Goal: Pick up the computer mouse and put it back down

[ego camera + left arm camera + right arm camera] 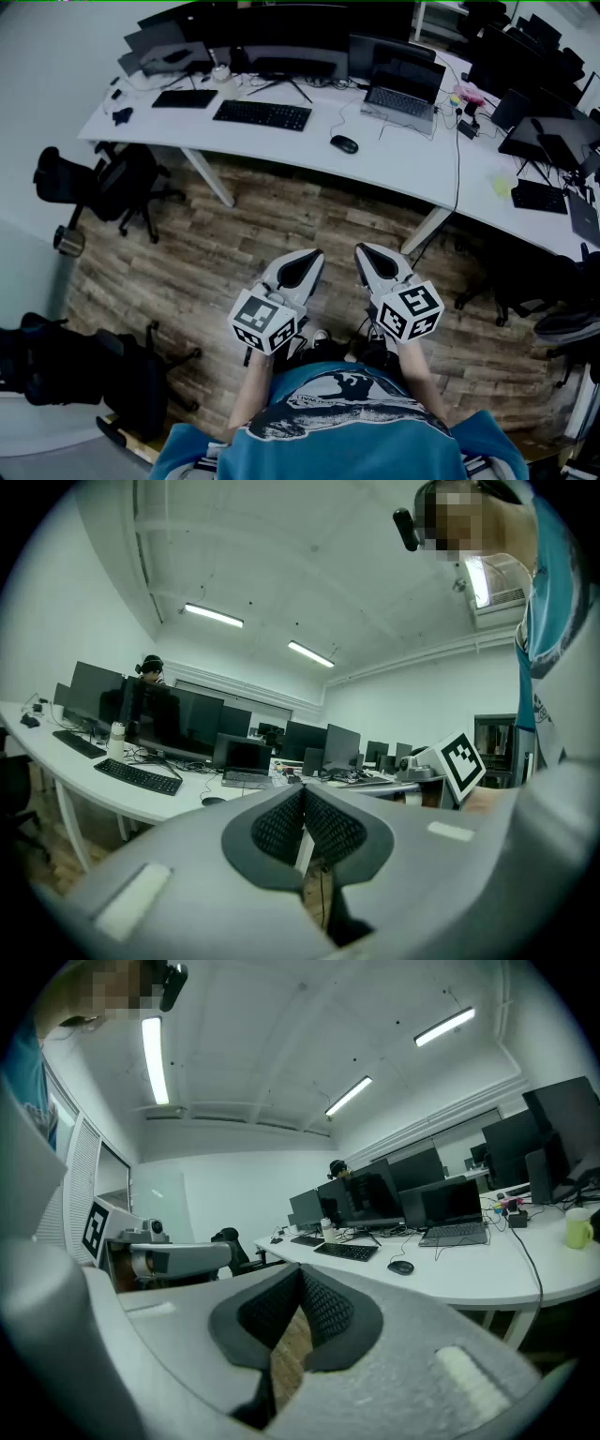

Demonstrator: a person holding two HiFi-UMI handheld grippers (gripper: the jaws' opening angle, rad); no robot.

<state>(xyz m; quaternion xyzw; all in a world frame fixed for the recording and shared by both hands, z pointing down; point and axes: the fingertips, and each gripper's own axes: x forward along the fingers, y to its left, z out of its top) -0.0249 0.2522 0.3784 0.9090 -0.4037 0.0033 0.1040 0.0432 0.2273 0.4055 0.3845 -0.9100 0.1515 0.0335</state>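
Both tongs shut and empty, left gripper (309,258) and right gripper (367,255) side by side at the waist, well short of the small black oval computer mouse (344,143) lying crosswise on the white desk (394,171) straight ahead, probably marginally nearer the right.

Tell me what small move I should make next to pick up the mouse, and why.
Probably bring the right gripper forward toward the mouse, opening its jaws on the way. The mouse lies on the desk between the keyboard and the laptop, well ahead, while it and the left gripper hang over the floor near your body, jaws together and empty.
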